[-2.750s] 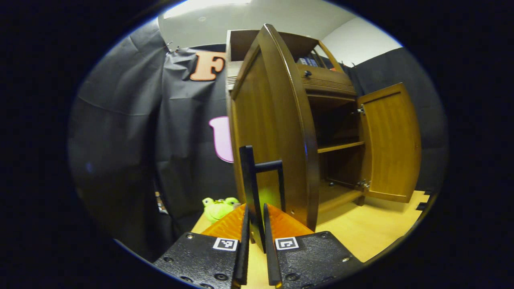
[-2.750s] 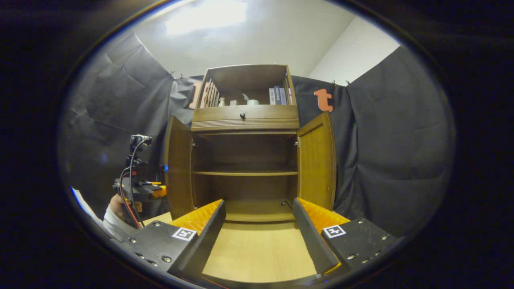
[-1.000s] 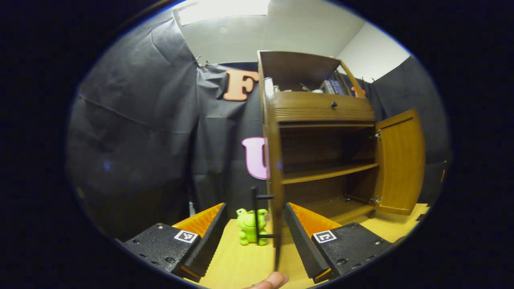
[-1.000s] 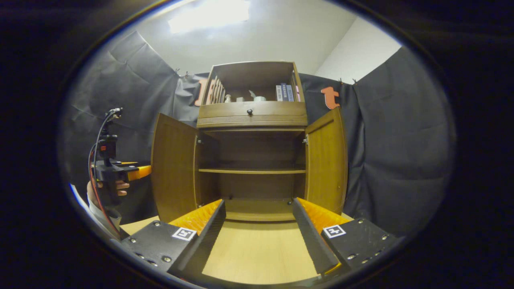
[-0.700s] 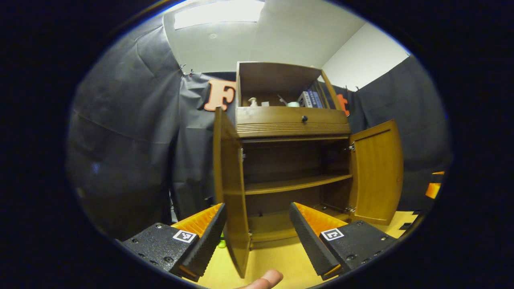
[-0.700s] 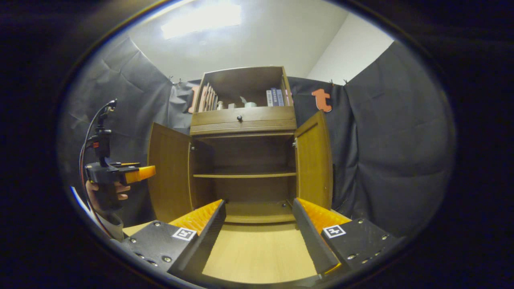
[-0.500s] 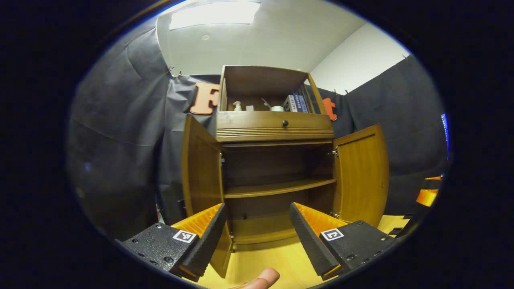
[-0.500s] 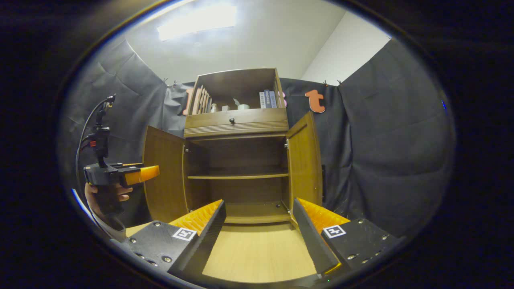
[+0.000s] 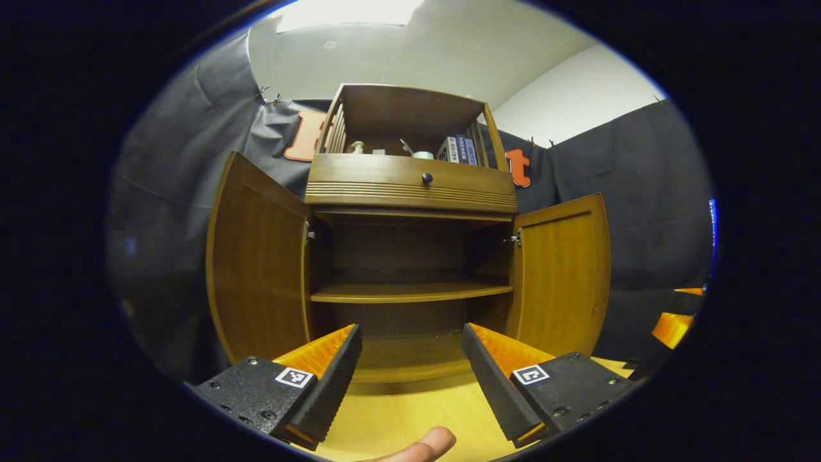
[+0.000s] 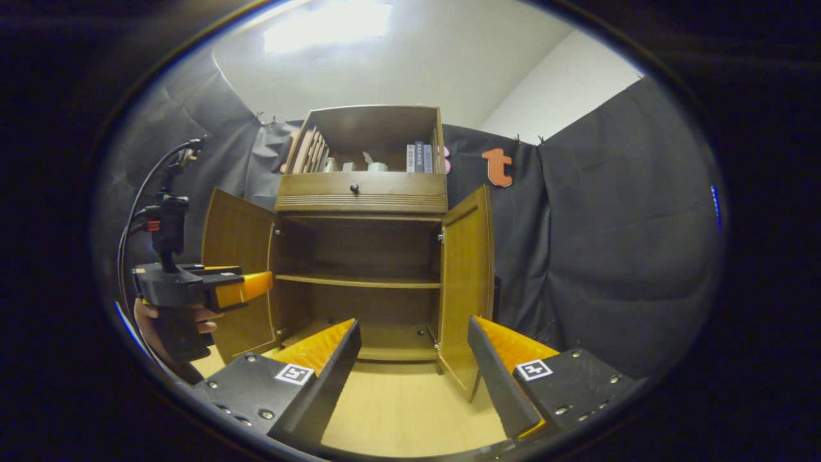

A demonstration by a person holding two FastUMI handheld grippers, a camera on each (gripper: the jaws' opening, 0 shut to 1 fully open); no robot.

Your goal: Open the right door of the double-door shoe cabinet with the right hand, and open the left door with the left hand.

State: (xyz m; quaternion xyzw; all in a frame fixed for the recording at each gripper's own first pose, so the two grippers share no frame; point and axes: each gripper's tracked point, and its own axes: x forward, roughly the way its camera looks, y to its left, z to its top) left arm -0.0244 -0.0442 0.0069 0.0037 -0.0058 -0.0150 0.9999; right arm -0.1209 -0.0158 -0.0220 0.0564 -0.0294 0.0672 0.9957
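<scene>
With both doors swung outward, the brown wooden double-door shoe cabinet [image 9: 410, 192] stands at the far edge of the pale wooden bench [image 10: 410, 410], straight ahead of both grippers. Left gripper [image 9: 410, 366]: fingers apart, holding nothing, aimed at the cabinet's open middle, well short of it. Right gripper [image 10: 410, 359]: fingers likewise apart and empty. The left door [image 9: 256, 269] lies to the left of the left fingers, its long axis upright; the right door [image 10: 465, 282] stands just left of the right gripper's own right finger, and the right hand is the nearer to it. Inside, one bare shelf [image 9: 410, 292] crosses the dark interior. Judged from this, both doors are open and no pull remains.
</scene>
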